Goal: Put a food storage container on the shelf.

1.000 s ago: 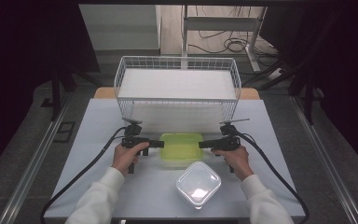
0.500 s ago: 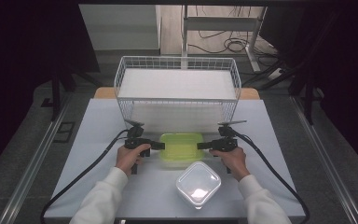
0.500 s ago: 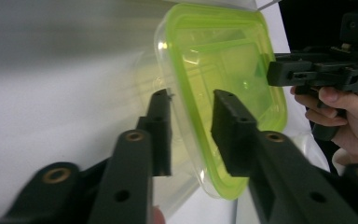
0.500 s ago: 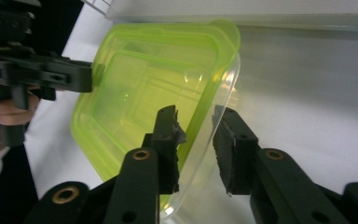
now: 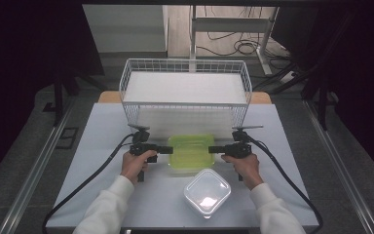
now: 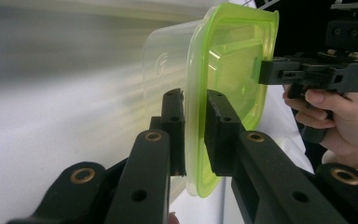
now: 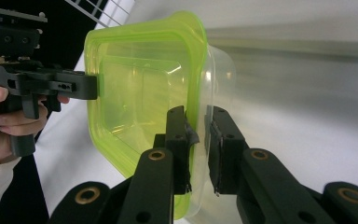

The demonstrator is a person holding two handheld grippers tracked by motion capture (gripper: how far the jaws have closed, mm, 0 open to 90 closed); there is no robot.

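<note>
Both sets of jaws have just been closing on the green tub (image 5: 191, 152). Left gripper (image 5: 168, 149) is now pinched on the tub's left rim, seen clamped on the lip in the left gripper view (image 6: 195, 135). Right gripper (image 5: 212, 149) is pinched on the right rim (image 7: 196, 128). Compared with a second ago, both rims are now gripped, so a two-handed lift is judged ready. The tub sits mid-table, just in front of the wire basket (image 5: 126, 80), which stands at the table's far edge. Nothing is seen inside the tub. The basket holds a white slab (image 5: 185, 87). A clear lidded box (image 5: 207, 191) lies near the table's front edge; contents can't be made out.
</note>
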